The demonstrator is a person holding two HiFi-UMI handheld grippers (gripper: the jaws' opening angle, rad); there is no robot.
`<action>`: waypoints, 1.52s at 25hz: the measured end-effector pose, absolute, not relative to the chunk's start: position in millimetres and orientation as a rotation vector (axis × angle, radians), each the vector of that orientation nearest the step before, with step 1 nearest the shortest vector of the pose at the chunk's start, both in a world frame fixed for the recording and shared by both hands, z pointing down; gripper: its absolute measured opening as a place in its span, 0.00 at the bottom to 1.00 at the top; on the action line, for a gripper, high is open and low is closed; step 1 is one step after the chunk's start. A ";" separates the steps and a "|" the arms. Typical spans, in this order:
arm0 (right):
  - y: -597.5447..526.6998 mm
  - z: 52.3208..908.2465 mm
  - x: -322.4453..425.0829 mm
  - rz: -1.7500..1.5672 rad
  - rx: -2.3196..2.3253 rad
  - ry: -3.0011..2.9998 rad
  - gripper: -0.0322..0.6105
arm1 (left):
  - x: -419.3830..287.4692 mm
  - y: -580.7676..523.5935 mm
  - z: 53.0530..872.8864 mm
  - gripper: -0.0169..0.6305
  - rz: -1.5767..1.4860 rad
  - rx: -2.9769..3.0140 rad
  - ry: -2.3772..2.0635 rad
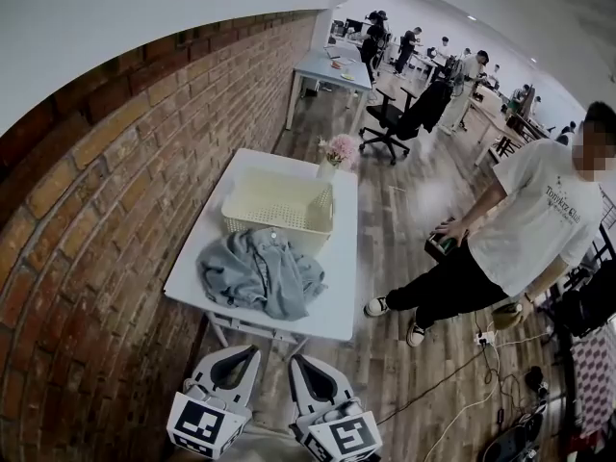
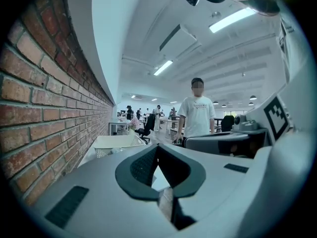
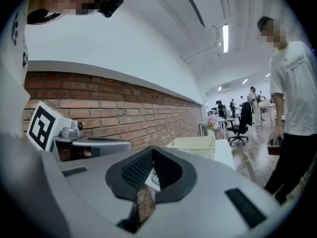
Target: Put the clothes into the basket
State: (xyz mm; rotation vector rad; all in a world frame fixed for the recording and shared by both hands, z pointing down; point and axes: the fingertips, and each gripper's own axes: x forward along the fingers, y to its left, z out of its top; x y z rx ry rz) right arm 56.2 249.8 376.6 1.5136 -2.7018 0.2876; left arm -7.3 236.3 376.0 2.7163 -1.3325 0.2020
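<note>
A crumpled grey garment (image 1: 258, 272) lies on the near half of a white table (image 1: 335, 301). Just behind it stands a cream plastic basket (image 1: 277, 223), with nothing inside that I can see. Both grippers hang below the table's near edge, side by side and off the cloth. The left gripper (image 1: 248, 352) is shut and holds nothing, and so is the right gripper (image 1: 298, 362). In the left gripper view the jaws (image 2: 157, 148) meet, with the basket (image 2: 116, 144) far ahead. The right gripper view shows its jaws (image 3: 152, 150) pressed together and the basket (image 3: 195, 145) beyond.
A brick wall (image 1: 87, 258) runs along the table's left side. A vase of pink flowers (image 1: 337, 152) stands at the table's far end. A person in a white shirt (image 1: 529, 229) leans over on the wooden floor to the right. Cables (image 1: 462, 393) lie near their feet.
</note>
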 end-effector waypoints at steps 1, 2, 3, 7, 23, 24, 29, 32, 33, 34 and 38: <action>248.3 376.7 56.1 0.287 1.512 -2.702 0.06 | -8.0 234.3 376.0 0.04 0.203 2.712 -1.334; 246.1 377.0 56.3 0.286 1.513 -2.702 0.06 | -8.6 231.8 376.1 0.04 0.204 2.710 -1.333; 243.2 377.1 56.7 0.286 1.518 -2.699 0.06 | -9.2 228.9 376.1 0.04 0.204 2.709 -1.332; 225.4 375.8 57.0 0.280 1.540 -2.682 0.06 | -13.4 208.8 376.0 0.04 0.195 2.709 -1.330; 121.0 391.7 34.3 0.301 1.537 -2.621 0.06 | -41.3 98.5 392.1 0.04 0.202 2.664 -1.307; 113.6 392.2 33.1 0.303 1.537 -2.618 0.06 | -42.0 91.5 393.2 0.04 0.204 2.662 -1.300; 79.3 390.6 24.5 0.301 1.536 -2.610 0.06 | -46.1 57.3 397.1 0.04 0.216 2.656 -1.264; 62.5 389.8 22.1 0.300 1.553 -2.597 0.06 | -45.5 39.7 398.9 0.04 0.223 2.665 -1.230; 57.9 389.7 21.9 0.302 1.561 -2.590 0.06 | -44.6 34.9 399.5 0.04 0.226 2.670 -1.216; 54.0 389.7 21.9 0.303 1.571 -2.583 0.06 | -44.0 30.5 400.0 0.04 0.229 2.674 -1.203; 41.4 389.1 22.5 0.311 1.616 -2.552 0.06 | -44.7 13.2 401.3 0.04 0.232 2.683 -1.158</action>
